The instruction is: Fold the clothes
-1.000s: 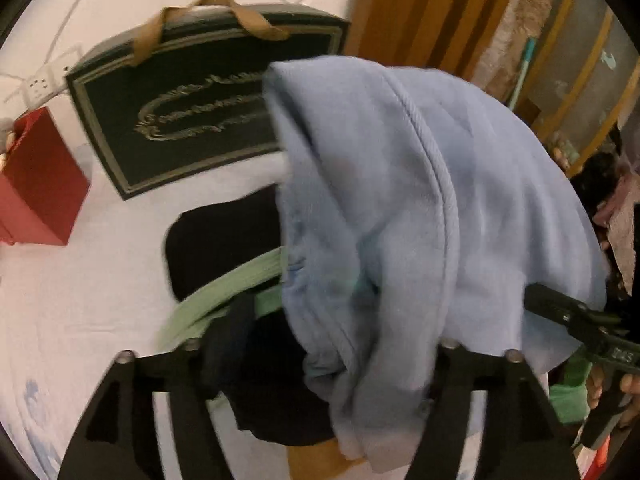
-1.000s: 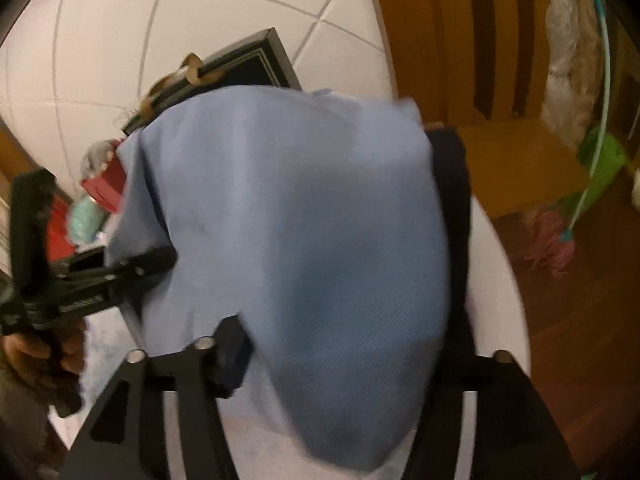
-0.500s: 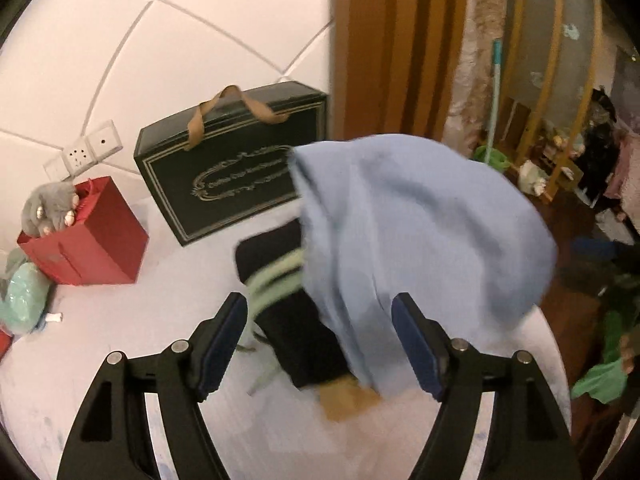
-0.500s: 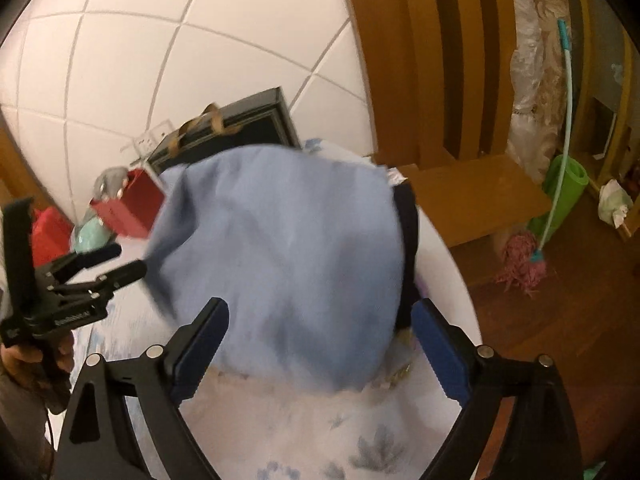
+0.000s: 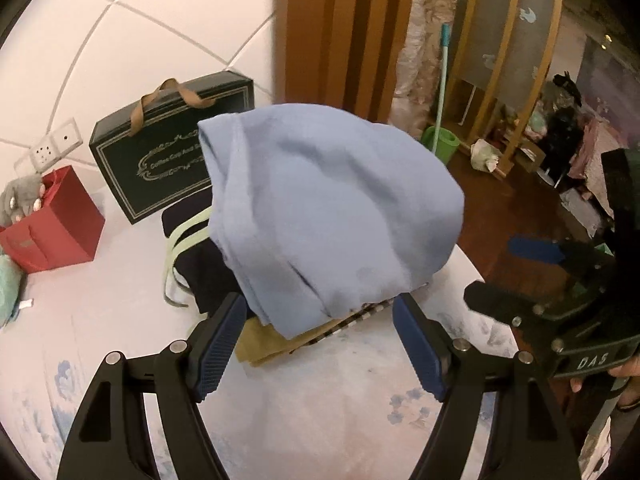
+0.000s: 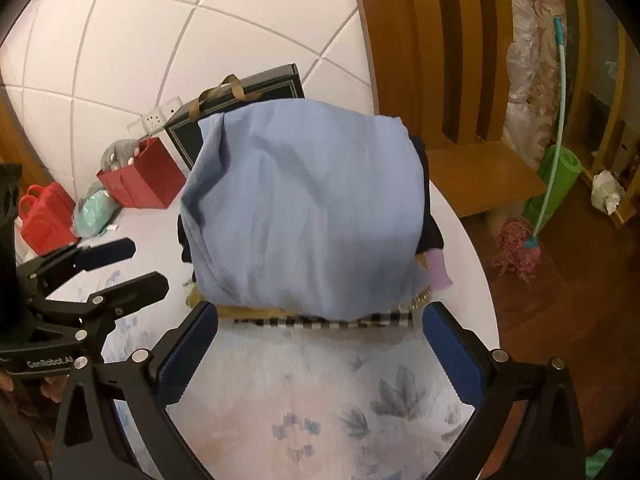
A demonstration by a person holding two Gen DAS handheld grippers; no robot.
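Releasing, left gripper [image 5: 316, 344]: jaws spread, nothing between, cloth let go.
Right gripper [image 6: 316, 354]: jaws just opened wide, nothing between them.
Blue garment [image 6: 304, 208]: folded, laid atop stack for storage.
Stack [image 5: 276, 338]: on white counter [image 6: 320, 408], before black gift box [image 5: 160, 152].

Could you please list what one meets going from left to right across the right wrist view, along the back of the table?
Small red handled bag → mint-green bundle → red paper gift bag → folded light-blue garment atop the pile → green mop bucket.
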